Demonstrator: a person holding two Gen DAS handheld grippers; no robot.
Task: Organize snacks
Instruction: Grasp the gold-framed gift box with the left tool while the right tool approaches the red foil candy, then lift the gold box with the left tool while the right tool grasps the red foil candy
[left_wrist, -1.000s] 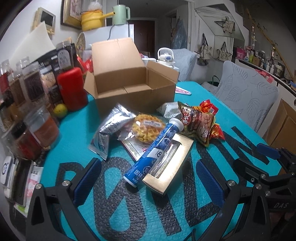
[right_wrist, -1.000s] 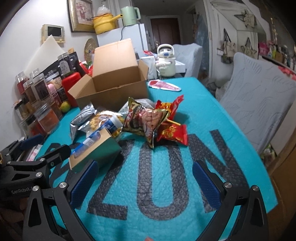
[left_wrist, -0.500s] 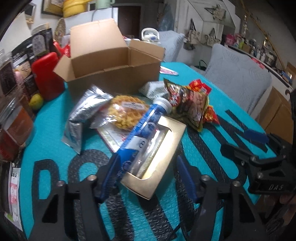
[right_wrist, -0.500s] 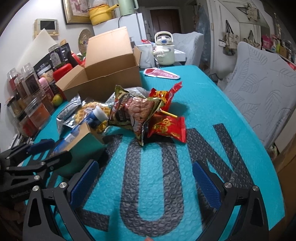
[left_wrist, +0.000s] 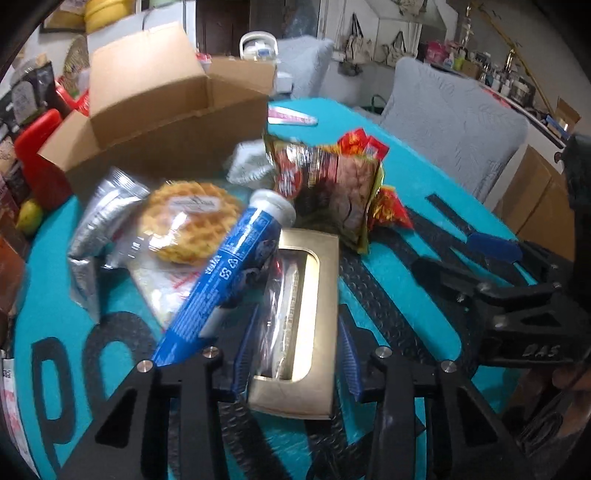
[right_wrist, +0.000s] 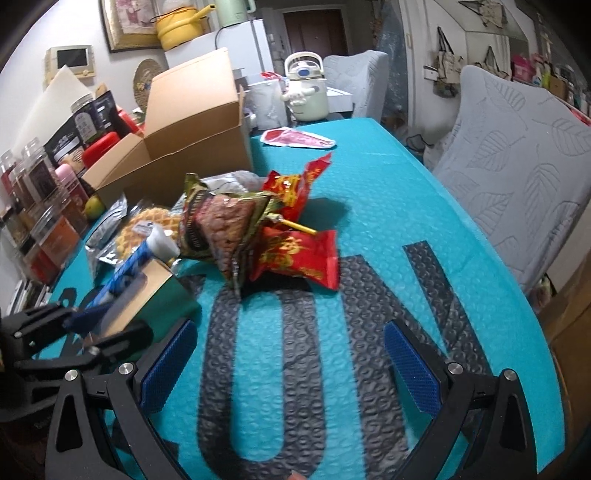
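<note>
Straddling the gold windowed box (left_wrist: 295, 332), the left gripper (left_wrist: 295, 354) has just been closing, its blue pads close against the box's long sides; whether they press it I cannot tell. The blue tube (left_wrist: 225, 280) lies just left of that gripper, leaning on the box. The right gripper (right_wrist: 288, 369) hangs released over the bare bench (right_wrist: 369, 206), snack bags (right_wrist: 258, 229) beyond its fingers.

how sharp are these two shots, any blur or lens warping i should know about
Left wrist view: motion-smeared throughout, so the print on the blue cylindrical tube and the gold windowed carton is soft; dark fisheye corners.
Right wrist view: crisper, though the red foil snack packet is slightly smeared; the teal bubble-textured table mat bows at its edges, and the brown cardboard box shows no glare.
</note>
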